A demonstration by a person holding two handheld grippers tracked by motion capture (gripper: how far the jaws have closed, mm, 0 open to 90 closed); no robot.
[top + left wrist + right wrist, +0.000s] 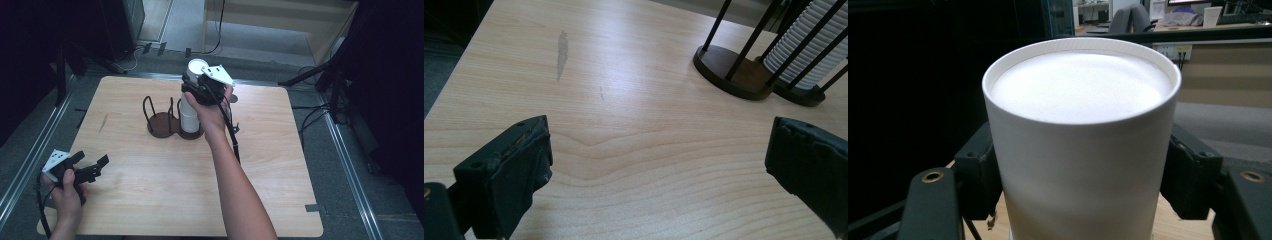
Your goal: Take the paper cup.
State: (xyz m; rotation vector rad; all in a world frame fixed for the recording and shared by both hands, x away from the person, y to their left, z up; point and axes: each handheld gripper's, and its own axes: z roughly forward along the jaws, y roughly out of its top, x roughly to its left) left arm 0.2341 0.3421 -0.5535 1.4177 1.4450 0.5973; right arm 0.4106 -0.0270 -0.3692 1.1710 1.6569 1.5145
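A white foam cup (196,67) (1080,90) is held above a stack of white cups (188,118) (810,44). The stack stands in the right ring of a dark wire cup holder (161,123) (730,71) at the table's middle back. My right gripper (193,83) (1080,180) is shut on the cup, one jaw against each side of its wall. My left gripper (93,162) (659,150) rests over the table's front left corner, jaws wide apart with bare wood between them, pointing toward the holder.
The light wooden table (150,190) has a grey scuff mark (562,50) on its left side. The holder's left ring holds nothing. Dark stands and cables ring the table on the floor; a black cable (233,140) trails from the right gripper.
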